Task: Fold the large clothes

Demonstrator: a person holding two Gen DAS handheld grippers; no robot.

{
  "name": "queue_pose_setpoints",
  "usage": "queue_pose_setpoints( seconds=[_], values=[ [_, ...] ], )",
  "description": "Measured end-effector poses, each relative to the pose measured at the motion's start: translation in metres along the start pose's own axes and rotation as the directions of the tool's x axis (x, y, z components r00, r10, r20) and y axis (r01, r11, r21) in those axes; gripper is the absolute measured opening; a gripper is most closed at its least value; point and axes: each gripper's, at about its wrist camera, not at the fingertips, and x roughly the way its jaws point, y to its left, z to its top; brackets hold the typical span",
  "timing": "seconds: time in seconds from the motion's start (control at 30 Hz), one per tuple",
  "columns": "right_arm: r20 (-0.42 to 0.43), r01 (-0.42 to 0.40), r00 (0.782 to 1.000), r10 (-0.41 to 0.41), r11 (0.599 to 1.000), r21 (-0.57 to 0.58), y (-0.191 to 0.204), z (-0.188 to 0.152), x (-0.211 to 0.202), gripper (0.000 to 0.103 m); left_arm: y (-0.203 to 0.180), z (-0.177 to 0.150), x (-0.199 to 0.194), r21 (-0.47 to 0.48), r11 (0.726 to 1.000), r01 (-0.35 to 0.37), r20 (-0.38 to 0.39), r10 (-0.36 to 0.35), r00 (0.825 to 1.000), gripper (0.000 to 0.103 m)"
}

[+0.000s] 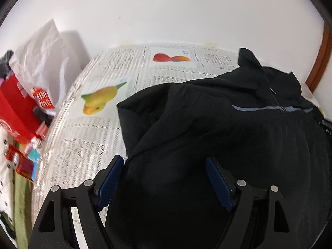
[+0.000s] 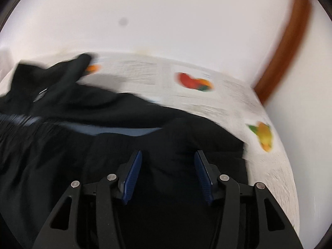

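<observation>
A large black jacket (image 1: 217, 128) with a grey chest stripe and a front zip lies spread on the table, collar toward the far wall. It also shows in the right wrist view (image 2: 103, 149), blurred. My left gripper (image 1: 164, 159) is open, hovering over the jacket's left part near its edge, with nothing between the blue pads. My right gripper (image 2: 168, 155) is open over the jacket's right part, also empty.
The table is covered with a white newsprint-pattern cloth (image 1: 87, 137) with fruit pictures (image 1: 99, 99). Red boxes (image 1: 14, 103) and a white plastic bag (image 1: 43, 62) stand off the table's left side. A white wall lies behind, and brown wood trim (image 2: 286, 49) at the right.
</observation>
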Motion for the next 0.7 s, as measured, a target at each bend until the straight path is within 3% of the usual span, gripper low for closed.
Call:
queue_pose_setpoints(
  seconds=[0.1, 0.2, 0.7],
  values=[
    [-0.013, -0.041, 0.999, 0.042, 0.996, 0.082, -0.026, -0.001, 0.009, 0.051, -0.001, 0.001, 0.006, -0.035, 0.999, 0.033, -0.023, -0.034, 0.999, 0.084],
    [-0.008, -0.017, 1.000, 0.018, 0.998, 0.060, -0.036, 0.000, 0.013, 0.051, -0.014, 0.002, 0.009, -0.024, 1.000, 0.018, -0.015, -0.018, 1.000, 0.085],
    [-0.022, -0.077, 0.996, 0.081, 0.987, 0.144, -0.115, 0.001, 0.046, 0.062, -0.081, 0.021, 0.027, 0.007, 1.000, -0.005, 0.011, 0.005, 1.000, 0.090]
  ],
)
